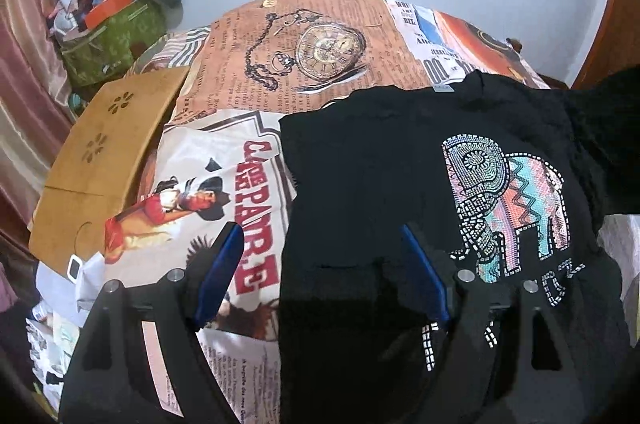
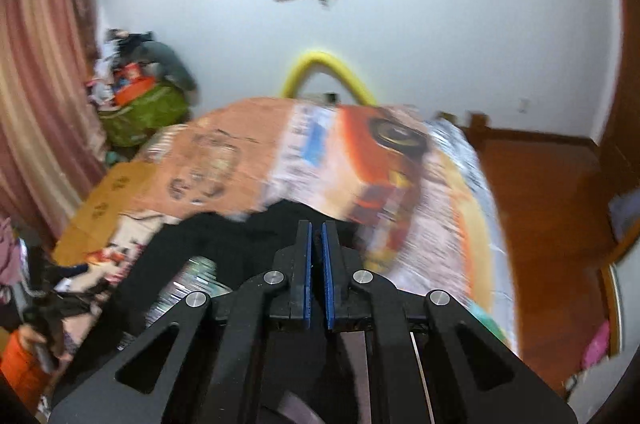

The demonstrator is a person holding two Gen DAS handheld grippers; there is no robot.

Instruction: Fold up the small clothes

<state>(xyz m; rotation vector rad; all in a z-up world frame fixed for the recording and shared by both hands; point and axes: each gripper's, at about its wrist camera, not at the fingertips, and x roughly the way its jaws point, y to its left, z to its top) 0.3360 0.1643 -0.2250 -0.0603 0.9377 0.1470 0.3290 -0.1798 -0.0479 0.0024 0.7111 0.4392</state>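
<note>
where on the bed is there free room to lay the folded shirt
Free: the pocket-watch print beyond the black shirt, and the cowboy poster print between shirt and wooden board. Crowded: the green bag pile by the curtain.

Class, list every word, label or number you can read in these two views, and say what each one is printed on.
Red block letters on the bedsheet: distorted, roughly "PADRE"; not sure.
Newsprint by the watch print: too small.
Blue and white panel: too distorted.
Studded letters on the black shirt, beside the elephant: partly hidden, unreadable.
Right wrist view: blurred, nothing legible.
</note>
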